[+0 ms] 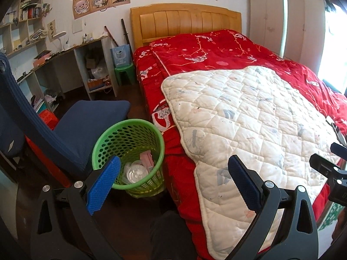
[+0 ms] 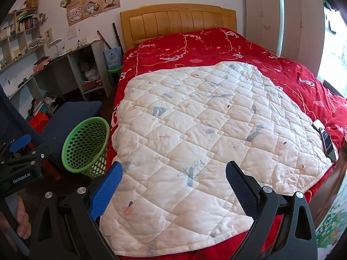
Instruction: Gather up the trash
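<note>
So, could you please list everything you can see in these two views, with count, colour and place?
bin: one, green mesh, on the floor beside the bed, clear plastic lids and pink packets inside
quilt: one, white, spread on the bed
bedspread: one, red patterned, covering the bed
headboard: one, wooden, against the wall
chair: one, dark blue, left of the bin
stool: one, green, beside the headboard
phone: one, dark, at the quilt's right edge
left gripper: open, empty
right gripper: open, empty
</note>
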Available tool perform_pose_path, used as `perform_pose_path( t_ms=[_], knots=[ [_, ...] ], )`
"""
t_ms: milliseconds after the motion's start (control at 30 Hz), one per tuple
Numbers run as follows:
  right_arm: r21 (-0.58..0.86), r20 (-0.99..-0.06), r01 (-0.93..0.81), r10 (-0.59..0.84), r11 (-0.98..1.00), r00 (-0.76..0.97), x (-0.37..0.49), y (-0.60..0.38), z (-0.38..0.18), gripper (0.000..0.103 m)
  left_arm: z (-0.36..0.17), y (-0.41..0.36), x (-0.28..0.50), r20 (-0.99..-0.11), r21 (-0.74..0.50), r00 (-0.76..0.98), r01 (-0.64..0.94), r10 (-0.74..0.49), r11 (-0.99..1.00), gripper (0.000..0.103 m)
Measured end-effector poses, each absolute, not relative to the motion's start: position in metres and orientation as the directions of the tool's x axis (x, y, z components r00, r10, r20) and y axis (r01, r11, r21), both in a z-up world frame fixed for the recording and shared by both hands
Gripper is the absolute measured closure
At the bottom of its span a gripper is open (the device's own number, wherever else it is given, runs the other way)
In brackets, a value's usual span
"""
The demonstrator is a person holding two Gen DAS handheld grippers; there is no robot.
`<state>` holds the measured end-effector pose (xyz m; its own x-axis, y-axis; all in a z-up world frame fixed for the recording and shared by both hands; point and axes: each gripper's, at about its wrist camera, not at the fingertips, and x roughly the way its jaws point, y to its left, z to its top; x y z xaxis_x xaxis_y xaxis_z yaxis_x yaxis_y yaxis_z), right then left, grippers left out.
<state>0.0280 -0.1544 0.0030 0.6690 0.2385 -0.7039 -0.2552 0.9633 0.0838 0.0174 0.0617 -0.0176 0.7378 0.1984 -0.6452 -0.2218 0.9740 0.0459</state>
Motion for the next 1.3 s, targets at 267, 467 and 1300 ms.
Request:
perform_pose_path(
  t_ms=[267, 467, 1300],
  knots=[
    [0.079, -0.696, -0.245, 0.230, 0.966, 0.681, 0.025, -0.159, 0.008, 0.010, -0.016, 0.057, 0.016, -0.637, 0.049, 0.744, -0.220, 0.201, 0.974, 0.005],
    [0.078, -0.694, -0.241, 0.226, 0.967, 0.683, 0.023, -0.160, 0.009, 0.010, -0.016, 0.055, 0.016, -0.639, 0.049, 0.743, -0.220, 0.200, 0.974, 0.005],
    [0.080, -0.698, -0.231, 0.220, 0.970, 0.682, 0.023, -0.162, 0.007, 0.010, -0.017, 0.054, 0.018, -0.648, 0.027, 0.739, -0.218, 0.183, 0.976, 0.005]
  ],
)
